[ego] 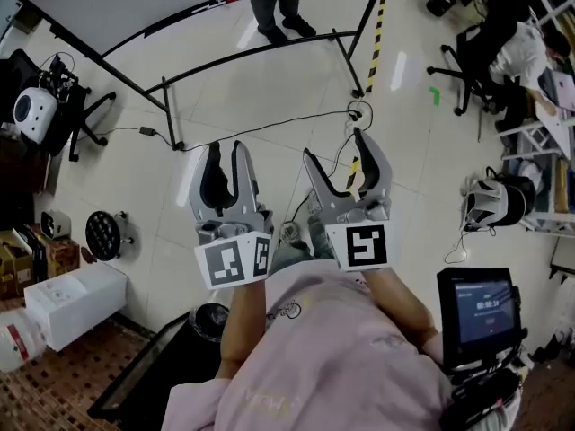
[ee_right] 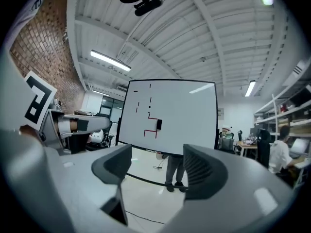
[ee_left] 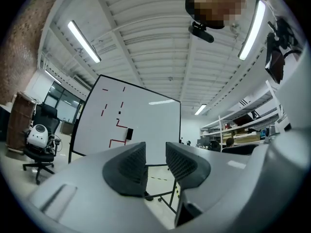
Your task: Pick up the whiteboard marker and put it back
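A whiteboard on a black wheeled frame stands ahead of me, and I hold both grippers up level toward it. Red lines and a small black block mark its face. I cannot make out a marker in any view. My left gripper has its jaws close together with a narrow gap, and nothing is between them. My right gripper stands wide open and empty.
A person's legs show behind the board. A black cable and yellow-black tape cross the floor. Office chairs stand at the right, a chair with a white device at the left, and a white box near me.
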Demonstrator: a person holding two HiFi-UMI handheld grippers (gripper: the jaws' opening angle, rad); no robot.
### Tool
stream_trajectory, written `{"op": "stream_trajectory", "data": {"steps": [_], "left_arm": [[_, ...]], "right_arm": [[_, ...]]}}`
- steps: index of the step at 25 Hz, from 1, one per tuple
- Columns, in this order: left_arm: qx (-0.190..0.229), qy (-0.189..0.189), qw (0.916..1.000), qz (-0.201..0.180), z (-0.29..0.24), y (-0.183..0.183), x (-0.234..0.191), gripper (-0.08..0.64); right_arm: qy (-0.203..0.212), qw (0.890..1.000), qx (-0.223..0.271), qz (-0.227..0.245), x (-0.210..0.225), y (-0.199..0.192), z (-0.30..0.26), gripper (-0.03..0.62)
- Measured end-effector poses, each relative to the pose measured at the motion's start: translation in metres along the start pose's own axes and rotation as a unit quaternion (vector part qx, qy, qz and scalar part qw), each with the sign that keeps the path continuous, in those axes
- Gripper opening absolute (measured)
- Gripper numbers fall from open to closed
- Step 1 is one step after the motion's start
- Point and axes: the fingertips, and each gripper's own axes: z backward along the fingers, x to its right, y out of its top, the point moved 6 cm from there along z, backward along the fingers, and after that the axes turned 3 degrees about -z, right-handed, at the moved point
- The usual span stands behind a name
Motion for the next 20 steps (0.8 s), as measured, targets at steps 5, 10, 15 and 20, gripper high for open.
{"op": "stream_trajectory", "data": {"steps": [5,10,15,20], "left_arm": [[0.011,-0.032,0.9994,0.006,0.010,0.007,0.026,0.133],[0.043,-0.032,0.9986,0.002,0.026,0.029,0.032,0.133],[0.079,0.005,0.9968,-0.006,0.042,0.047,0.018,0.133],[0.080,0.006,0.9965,-0.022,0.050,0.055,0.026,0.133]], "right_arm": [[-0.001,1.000,0.026,-0.007,0.006,0.017,0.032,0.324],[0.024,0.999,0.035,-0.010,-0.002,0.025,0.035,0.324],[0.062,0.997,0.052,-0.016,-0.026,0.037,0.018,0.324],[0.080,0.995,0.056,-0.028,-0.028,0.037,0.023,0.322]]}}
